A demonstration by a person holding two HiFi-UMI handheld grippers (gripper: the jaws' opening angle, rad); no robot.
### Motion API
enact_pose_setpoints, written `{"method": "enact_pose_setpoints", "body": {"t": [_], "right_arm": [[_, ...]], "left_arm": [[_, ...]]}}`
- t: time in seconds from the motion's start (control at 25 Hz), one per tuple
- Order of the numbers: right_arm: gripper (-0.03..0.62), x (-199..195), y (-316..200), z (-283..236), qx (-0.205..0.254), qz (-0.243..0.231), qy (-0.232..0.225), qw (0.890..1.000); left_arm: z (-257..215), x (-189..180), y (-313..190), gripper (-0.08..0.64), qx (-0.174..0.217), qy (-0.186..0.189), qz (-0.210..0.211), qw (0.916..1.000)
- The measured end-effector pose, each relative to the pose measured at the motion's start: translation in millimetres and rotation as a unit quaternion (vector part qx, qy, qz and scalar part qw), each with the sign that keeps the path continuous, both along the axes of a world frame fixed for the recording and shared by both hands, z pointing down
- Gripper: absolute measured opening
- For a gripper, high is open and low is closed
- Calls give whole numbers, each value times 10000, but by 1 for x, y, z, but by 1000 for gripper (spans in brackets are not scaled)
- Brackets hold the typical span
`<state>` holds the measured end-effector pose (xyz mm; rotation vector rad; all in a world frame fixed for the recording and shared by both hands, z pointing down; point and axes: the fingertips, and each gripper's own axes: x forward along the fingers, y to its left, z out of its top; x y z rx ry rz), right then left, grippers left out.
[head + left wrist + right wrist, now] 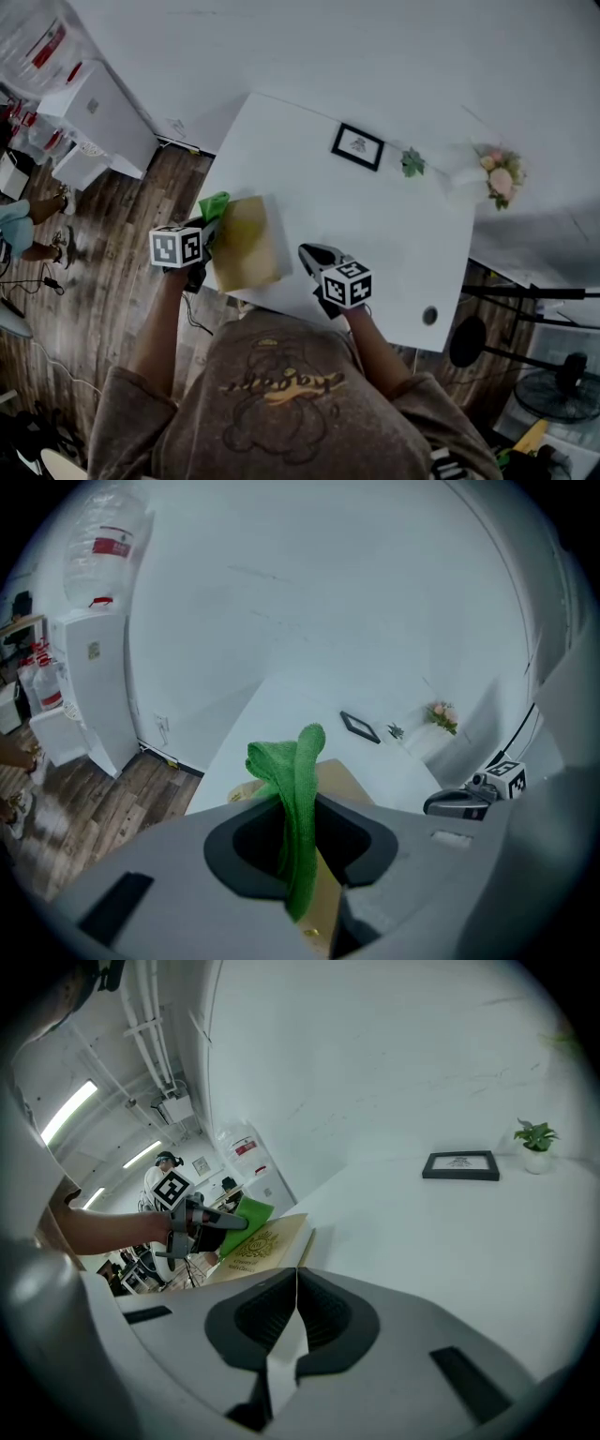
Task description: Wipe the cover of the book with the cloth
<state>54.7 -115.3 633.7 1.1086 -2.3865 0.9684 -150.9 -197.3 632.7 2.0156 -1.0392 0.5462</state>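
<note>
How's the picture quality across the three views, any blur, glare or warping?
Head view: dim and soft, though the book reads clearly. Left gripper view: heavy fisheye, black corners, cloth sharp in the jaws. Right gripper view: same fisheye, ceiling lights bright at left, frame crisp.

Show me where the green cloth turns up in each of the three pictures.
Head view: green cloth left of centre, at the book's far-left corner.
Left gripper view: bottom centre, clamped in the left tool.
Right gripper view: left of centre, at the book's edge.
Shared landmark: the black picture frame, seen in all three.
</note>
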Motion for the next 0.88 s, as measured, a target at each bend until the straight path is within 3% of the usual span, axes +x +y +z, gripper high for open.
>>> {"method": "enact_pose_setpoints", "body": {"t": [0.6,0.88], "right_arm": [[6,-1,14,-1,12,-33,-44,10000],[6,3,25,-3,21,-12,-55,10000]], "left_arm": [[-3,37,41,69,-120,-37,617,9980],[-4,65,68,69,-310,246,893,9952]]}}
